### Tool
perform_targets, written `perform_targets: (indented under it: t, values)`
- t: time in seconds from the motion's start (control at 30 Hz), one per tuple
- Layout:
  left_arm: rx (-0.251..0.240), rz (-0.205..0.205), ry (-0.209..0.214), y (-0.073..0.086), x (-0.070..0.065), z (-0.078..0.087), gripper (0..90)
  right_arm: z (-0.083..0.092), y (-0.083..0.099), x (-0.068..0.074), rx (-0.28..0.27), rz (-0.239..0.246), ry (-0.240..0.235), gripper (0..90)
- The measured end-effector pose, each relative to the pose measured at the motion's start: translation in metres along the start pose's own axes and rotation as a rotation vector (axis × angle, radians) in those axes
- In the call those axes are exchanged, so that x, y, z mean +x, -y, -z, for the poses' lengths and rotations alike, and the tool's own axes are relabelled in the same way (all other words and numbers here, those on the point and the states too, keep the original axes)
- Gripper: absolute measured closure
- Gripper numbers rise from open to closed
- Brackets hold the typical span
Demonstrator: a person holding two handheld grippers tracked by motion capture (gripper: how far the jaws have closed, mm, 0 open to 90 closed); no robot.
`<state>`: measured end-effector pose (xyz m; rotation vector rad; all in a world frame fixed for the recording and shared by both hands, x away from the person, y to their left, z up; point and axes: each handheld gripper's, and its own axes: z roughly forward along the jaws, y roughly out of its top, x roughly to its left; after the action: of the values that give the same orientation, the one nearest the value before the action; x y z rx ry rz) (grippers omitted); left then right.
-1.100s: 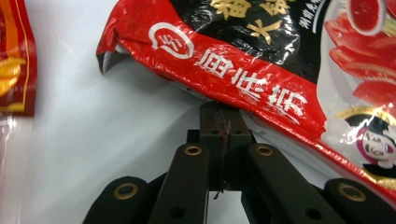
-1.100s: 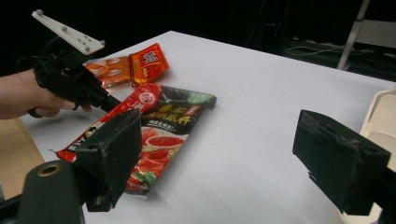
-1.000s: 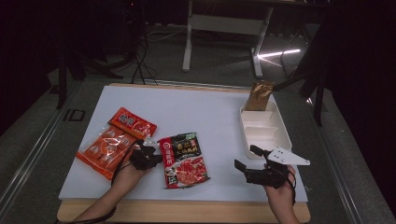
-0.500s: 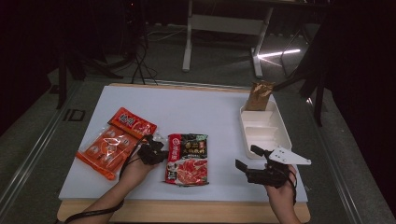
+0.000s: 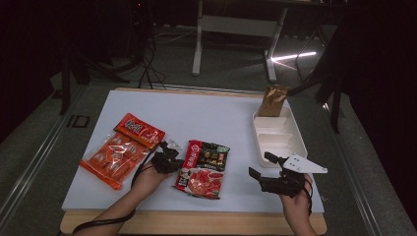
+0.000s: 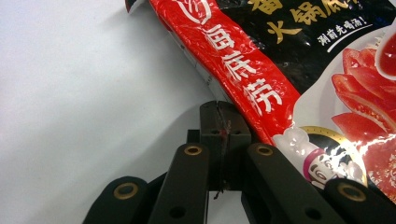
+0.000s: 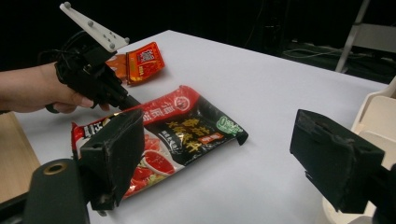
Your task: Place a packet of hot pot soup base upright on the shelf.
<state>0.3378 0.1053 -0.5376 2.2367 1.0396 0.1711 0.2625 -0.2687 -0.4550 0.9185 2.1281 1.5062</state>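
- While we look down from the high view, the left gripper (image 5: 169,158) sits closed at the left edge of the red-and-black hotpot soup base packet (image 5: 203,168), which lies flat on the white table (image 5: 206,113) between the orange sauce packet (image 5: 122,150) and the white divided tray (image 5: 278,137); the right gripper (image 5: 269,173) waits spread wide beside the tray, holding nothing.
- Seen from the left gripper view, the jaws stand pressed together with no film between them, their tips touching the packet's red edge (image 6: 243,79) rather than pinching it. We judge the step to be nudging the packet toward the other hand, so we would keep the tips low on the tabletop and push at the middle of the edge, lest the packet spin.
- From the right gripper view, the wide-apart jaws face the packet (image 7: 187,126), with the left gripper (image 7: 122,99) behind it. We would let the packet's near corner come between the pads before closing.
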Motion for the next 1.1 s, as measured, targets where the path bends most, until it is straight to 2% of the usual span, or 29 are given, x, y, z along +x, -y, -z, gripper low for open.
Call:
perform_targets:
  t: [0.03, 0.07, 0.2, 0.27, 0.3, 0.37, 0.4, 0.47, 0.57, 0.7, 0.8, 0.83, 0.93, 1.1]
  values:
    - [-0.013, 0.017, 0.008, 0.0, 0.001, 0.002, 89.7, 0.0, 0.0, 0.0, -0.001, -0.001, 0.0, 17.1]
    - [-0.013, 0.017, 0.008, 0.0, 0.001, 0.002, 89.7, 0.0, 0.0, 0.0, -0.001, -0.001, 0.0, 17.1]
    - [-0.067, 0.036, -0.03, -0.003, 0.004, 0.016, 86.8, 0.0, 0.001, -0.001, 0.003, -0.013, -0.01, 15.3]
    - [-0.111, 0.073, -0.016, -0.007, 0.008, 0.024, 83.2, 0.0, 0.001, -0.001, 0.001, -0.015, -0.009, 14.7]
    - [-0.142, 0.097, 0.008, -0.01, 0.011, 0.03, 80.7, 0.0, 0.001, -0.001, 0.0, -0.007, 0.0, 13.5]
    - [-0.16, 0.085, 0.0, -0.013, 0.01, 0.033, 76.4, 0.001, 0.0, 0.0, -0.011, 0.007, 0.01, 13.2]
    - [-0.16, 0.085, 0.0, -0.013, 0.01, 0.033, 72.1, 0.001, 0.0, 0.0, -0.011, 0.007, 0.01, 13.2]
    - [-0.16, 0.078, 0.017, -0.017, 0.01, 0.034, 71.3, 0.001, 0.0, -0.001, -0.021, 0.0, -0.003, 13.1]
    - [-0.149, 0.056, 0.01, -0.022, 0.01, 0.032, 62.6, 0.0, 0.001, -0.001, -0.017, -0.001, -0.013, 13.1]
    - [-0.141, 0.06, 0.028, -0.028, 0.014, 0.023, 58.9, -0.002, 0.001, 0.0, -0.012, 0.003, -0.002, 13.1]
    - [-0.127, 0.081, 0.018, -0.033, 0.019, 0.014, 55.6, -0.005, 0.002, 0.002, -0.006, 0.011, -0.015, 13.1]
    - [-0.126, 0.099, 0.013, -0.035, 0.021, 0.011, 55.6, -0.005, 0.002, 0.003, -0.004, 0.015, -0.016, 13.1]
    - [-0.138, 0.133, 0.015, -0.04, 0.027, 0.005, 51.8, -0.006, 0.002, 0.004, 0.001, 0.023, -0.023, 13.2]
    - [-0.117, 0.178, 0.012, -0.047, 0.034, -0.007, 51.8, -0.006, 0.003, 0.003, 0.002, 0.02, -0.016, 13.1]
